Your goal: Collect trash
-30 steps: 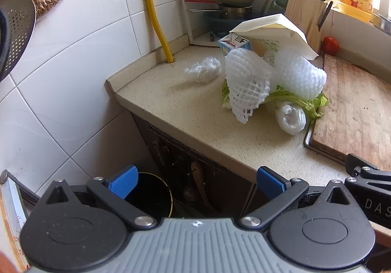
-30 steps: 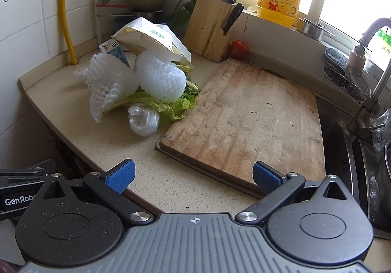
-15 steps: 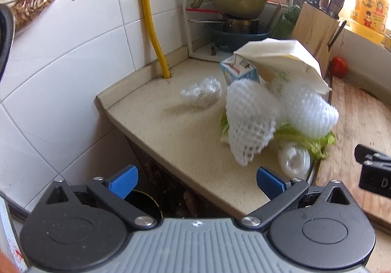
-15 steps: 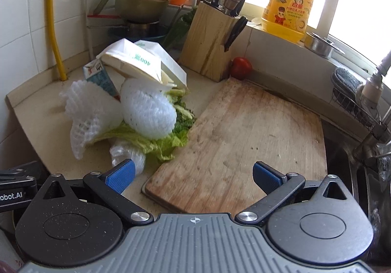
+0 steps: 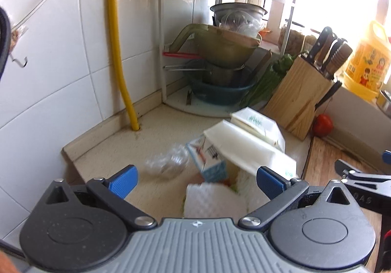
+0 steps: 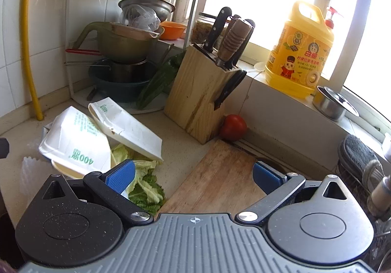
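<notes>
Trash lies in a heap on the counter corner: two white foam boxes (image 6: pixel 73 143) with green print, a small blue and white carton (image 5: pixel 207 158), a crumpled clear plastic wrap (image 5: pixel 168 163), white foam fruit nets (image 5: pixel 212 202) and cabbage leaves (image 6: pixel 146 185). My left gripper (image 5: pixel 196 178) is open and empty, just above the carton and a foam net. My right gripper (image 6: pixel 193 175) is open and empty, over the leaves and the near end of the wooden cutting board (image 6: pixel 220 182). The foam boxes also show in the left wrist view (image 5: pixel 246 143).
A wooden knife block (image 6: pixel 202 94), a tomato (image 6: pixel 233 127) and a yellow detergent jug (image 6: pixel 300 52) stand behind. A white rack (image 5: pixel 220 72) with stacked pots fills the corner. A yellow hose (image 5: pixel 117 52) runs down the tiled wall. A sink rack (image 6: pixel 359 163) is at right.
Both grippers have moved forward and closer over the counter toward the trash heap; the bin and cabinet below the counter edge have dropped out of view. Both stay open.
</notes>
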{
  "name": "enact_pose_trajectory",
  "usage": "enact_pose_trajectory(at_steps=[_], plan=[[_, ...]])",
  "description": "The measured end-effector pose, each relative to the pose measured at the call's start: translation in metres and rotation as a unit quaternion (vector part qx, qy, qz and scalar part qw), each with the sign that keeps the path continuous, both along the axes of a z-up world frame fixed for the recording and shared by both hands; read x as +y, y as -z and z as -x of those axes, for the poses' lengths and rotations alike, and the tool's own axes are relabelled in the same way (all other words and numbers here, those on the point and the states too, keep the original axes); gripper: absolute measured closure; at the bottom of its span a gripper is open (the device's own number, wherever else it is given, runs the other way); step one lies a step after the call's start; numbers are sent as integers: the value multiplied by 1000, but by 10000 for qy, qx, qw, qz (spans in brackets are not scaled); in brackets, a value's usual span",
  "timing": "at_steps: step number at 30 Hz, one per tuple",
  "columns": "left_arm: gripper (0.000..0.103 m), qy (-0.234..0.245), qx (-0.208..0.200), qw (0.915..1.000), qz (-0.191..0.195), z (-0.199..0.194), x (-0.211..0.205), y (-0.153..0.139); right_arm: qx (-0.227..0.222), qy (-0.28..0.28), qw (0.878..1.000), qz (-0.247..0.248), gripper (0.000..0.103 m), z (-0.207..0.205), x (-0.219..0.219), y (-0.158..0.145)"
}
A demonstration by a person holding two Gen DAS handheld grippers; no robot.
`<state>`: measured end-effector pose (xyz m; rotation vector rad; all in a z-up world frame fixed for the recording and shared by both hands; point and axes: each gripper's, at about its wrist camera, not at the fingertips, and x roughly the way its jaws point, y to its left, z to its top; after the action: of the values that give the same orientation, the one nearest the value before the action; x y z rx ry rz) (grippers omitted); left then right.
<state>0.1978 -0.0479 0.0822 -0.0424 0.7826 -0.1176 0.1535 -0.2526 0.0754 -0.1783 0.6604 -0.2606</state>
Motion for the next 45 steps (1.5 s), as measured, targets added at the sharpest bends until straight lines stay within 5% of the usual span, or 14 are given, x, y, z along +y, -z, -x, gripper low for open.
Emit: enact_pose_trajectory(at_steps=[8, 22, 28, 35, 45], plan=[[1, 229, 324, 9978, 525, -42, -24, -14, -46, -547, 9983, 198, 0, -53, -10, -8], [5, 270, 1592, 9819, 989, -98, -50, 32, 64, -1609, 9817, 1020, 0, -83, -17, 32], [21, 334, 1698, 9802, 962, -105, -52, 41, -92, -2056, 9667, 1519, 0, -99, -15, 54], [24, 315, 1620, 9806, 1061, -108, -48, 42, -598, -2309, 9527, 1882, 0, -114, -14, 60], [25, 355, 1569, 9793, 1227, -107, -34, 44, -546, -3309, 9183, 2102, 0, -100, -13, 66]])
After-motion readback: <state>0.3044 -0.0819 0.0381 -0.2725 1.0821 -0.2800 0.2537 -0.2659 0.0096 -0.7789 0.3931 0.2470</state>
